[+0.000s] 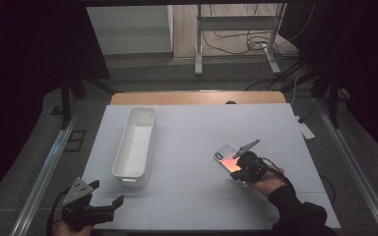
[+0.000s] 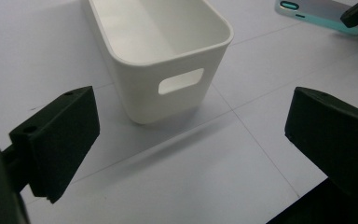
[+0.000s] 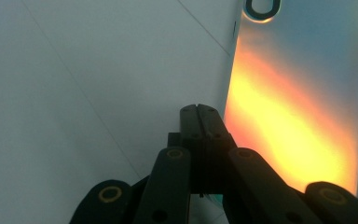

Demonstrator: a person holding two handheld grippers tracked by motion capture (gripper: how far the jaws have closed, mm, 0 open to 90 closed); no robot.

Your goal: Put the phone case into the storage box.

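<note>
With its jaws pressed together, the right claw nudged the phone's edge on the tabletop, probably to lift it; the left claw waited spread near the bin.

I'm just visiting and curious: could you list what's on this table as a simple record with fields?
Surface: pale table
Container: long white bin with a handle slot, nothing inside
Object: phone in an orange-tinted shiny case, lying flat, camera side up
Right gripper: fingers shut together, at the phone's near end
Left gripper: fingers wide apart, holding nothing, short of the bin's near end
</note>
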